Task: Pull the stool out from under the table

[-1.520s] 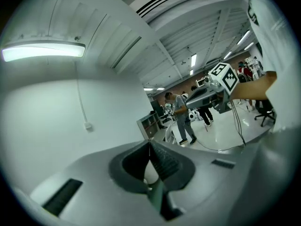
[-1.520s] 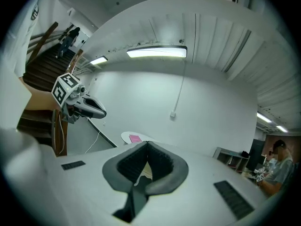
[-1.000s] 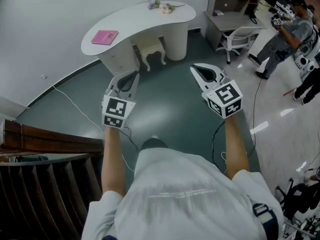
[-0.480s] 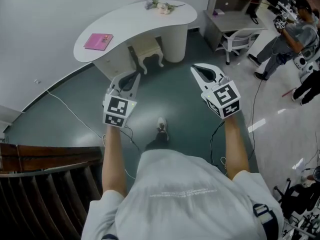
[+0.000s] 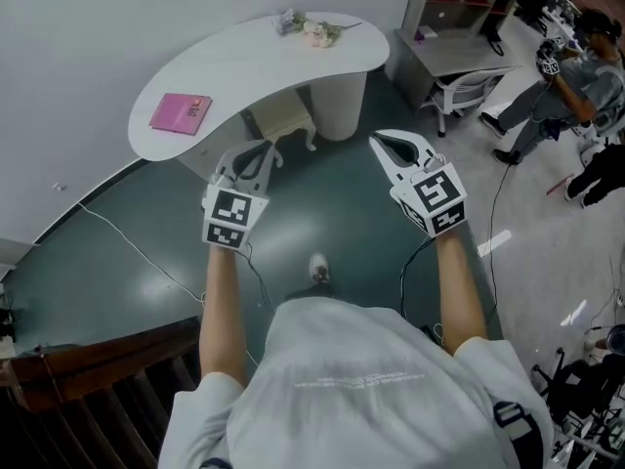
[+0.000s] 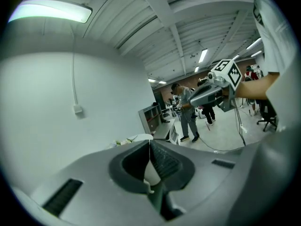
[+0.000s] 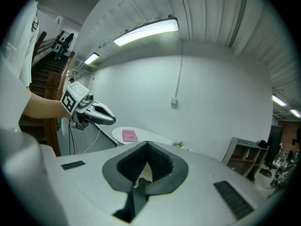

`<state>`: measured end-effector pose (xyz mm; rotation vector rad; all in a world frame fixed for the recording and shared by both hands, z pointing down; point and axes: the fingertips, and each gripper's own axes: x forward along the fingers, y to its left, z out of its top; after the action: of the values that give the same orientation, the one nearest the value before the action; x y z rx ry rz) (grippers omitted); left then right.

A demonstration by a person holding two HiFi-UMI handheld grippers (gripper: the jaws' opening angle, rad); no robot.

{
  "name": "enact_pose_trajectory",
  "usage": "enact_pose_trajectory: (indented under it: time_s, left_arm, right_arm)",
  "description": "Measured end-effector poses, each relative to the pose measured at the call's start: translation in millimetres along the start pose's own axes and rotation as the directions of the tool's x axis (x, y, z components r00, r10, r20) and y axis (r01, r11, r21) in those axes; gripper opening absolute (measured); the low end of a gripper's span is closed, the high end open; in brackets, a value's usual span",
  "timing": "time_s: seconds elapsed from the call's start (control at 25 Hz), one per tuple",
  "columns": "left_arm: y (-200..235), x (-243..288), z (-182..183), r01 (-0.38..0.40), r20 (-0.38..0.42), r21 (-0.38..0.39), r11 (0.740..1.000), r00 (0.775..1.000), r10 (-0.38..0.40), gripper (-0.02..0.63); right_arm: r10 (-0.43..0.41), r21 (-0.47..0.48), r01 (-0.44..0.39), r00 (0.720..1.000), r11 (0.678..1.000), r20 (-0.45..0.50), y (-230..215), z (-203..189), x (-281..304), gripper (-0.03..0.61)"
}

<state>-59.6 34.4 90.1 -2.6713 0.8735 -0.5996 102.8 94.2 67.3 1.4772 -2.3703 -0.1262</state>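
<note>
A small cream stool (image 5: 285, 125) with curved legs stands tucked under a white kidney-shaped table (image 5: 244, 62) against the wall, in the head view at upper centre. My left gripper (image 5: 261, 148) is shut and empty, held in the air just in front of the stool. My right gripper (image 5: 383, 138) is also shut and empty, level with it and off to the stool's right. In the right gripper view the table (image 7: 141, 134) shows beyond the closed jaws, with the left gripper (image 7: 111, 119) at the left. The right gripper (image 6: 195, 100) shows in the left gripper view.
A pink book (image 5: 179, 112) lies on the table's left end and a bunch of flowers (image 5: 312, 29) on its far right. A cable (image 5: 137, 247) runs over the dark green floor. A grey desk and white chair (image 5: 459, 91) stand to the right, people (image 5: 571, 76) beyond. Wooden stairs (image 5: 88, 389) lie at lower left.
The table and stool have shifted left and nearer the grippers in the head view as the person walks forward. Both grippers stay shut and held out ahead.
</note>
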Motion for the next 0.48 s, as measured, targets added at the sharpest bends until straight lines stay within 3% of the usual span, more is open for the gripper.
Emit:
enact_pose_trajectory:
  time_s: [0.48]
  left_arm:
    - [85.2, 59.6, -46.1, 0.012, -0.032, -0.040, 0.999, 0.999, -0.013, 0.017]
  right_arm:
    - [0.022, 0.075, -0.020, 0.999, 0.997, -0.038, -30.4, -7.1, 102.2, 0.015]
